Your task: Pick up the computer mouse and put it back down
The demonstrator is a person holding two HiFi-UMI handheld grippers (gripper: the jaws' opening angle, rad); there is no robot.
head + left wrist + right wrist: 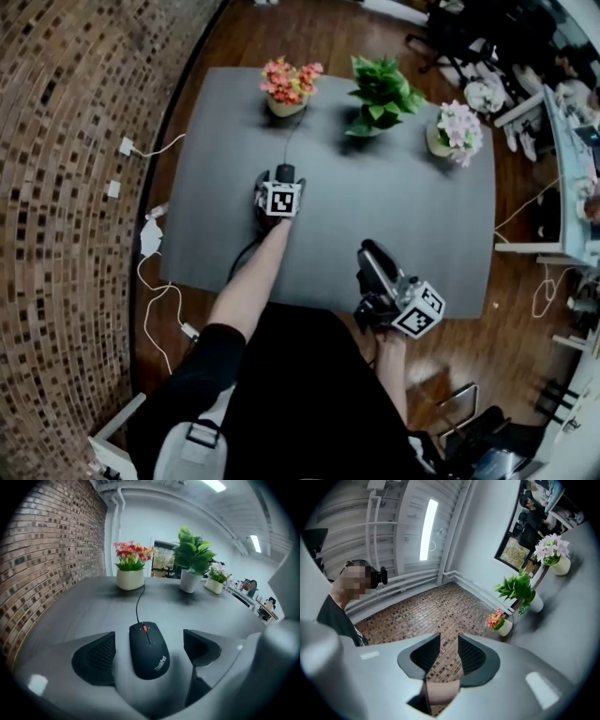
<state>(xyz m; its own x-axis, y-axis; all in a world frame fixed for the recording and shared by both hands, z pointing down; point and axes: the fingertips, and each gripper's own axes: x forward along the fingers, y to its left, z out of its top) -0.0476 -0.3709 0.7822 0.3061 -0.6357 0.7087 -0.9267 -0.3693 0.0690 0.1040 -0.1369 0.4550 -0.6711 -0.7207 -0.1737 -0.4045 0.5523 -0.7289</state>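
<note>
A black wired computer mouse (149, 649) with a red scroll wheel lies on the grey table (403, 211), its cable (138, 603) running back toward the flower pots. In the head view only the mouse's far end (285, 172) shows past the marker cube. My left gripper (150, 649) is open wide and straddles the mouse, one pad on each side, neither touching it. In the head view the left gripper (279, 184) sits over the table's middle. My right gripper (371, 255) is held off the near table edge, tilted up toward the brick wall; the right gripper (449, 653) has a narrow gap and holds nothing.
Three potted plants line the far table edge: red-orange flowers (289, 86), a green leafy plant (380, 94) and pale pink flowers (457, 131). A brick wall (66, 187) stands to the left with chargers and cables at its foot. Desks and office clutter are at the right.
</note>
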